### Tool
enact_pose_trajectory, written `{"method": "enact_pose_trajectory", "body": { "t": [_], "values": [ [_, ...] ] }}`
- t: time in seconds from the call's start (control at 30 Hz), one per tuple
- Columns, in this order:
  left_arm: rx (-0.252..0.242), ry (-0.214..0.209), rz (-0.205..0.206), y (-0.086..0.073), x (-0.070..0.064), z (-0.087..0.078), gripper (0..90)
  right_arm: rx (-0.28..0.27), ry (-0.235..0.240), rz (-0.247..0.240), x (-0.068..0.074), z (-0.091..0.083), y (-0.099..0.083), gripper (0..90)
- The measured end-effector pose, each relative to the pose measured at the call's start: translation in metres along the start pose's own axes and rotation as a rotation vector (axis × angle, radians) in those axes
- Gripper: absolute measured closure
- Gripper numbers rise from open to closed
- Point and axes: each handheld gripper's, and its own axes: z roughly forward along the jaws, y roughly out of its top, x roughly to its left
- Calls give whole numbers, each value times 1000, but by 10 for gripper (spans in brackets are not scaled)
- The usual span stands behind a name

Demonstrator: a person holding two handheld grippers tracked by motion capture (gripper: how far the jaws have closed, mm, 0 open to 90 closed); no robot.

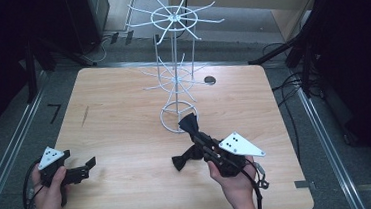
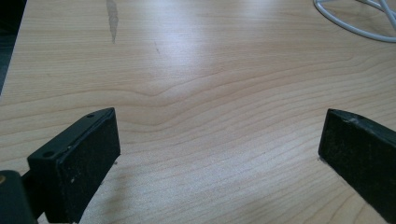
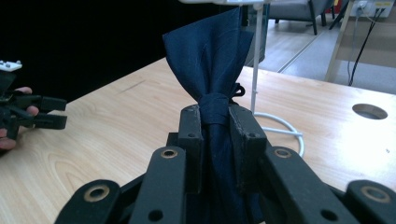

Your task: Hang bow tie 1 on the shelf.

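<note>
between the jaws of the right gripper sits a dark blue bow tie, pinched at its knot, one wing standing up beyond the jaw tips and the other hanging down behind them. in the high view the right gripper is lifted over the wooden table, the bow tie held just in front of the ring base of a white wire rack that rises straight ahead of the gripper. well off to that gripper's left, the left gripper rests low by the table's near edge, held in a hand. in its own view the left gripper has its jaws spread wide with bare wood between them, grasping nothing.
</note>
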Motion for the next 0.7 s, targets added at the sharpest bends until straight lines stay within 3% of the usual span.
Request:
{"method": "enact_pose_trajectory", "body": {
  "t": [0.7],
  "values": [
    [3,-1,1,0,0,0,0,-64,1,-17,-12,3,25,773]
  ]
}}
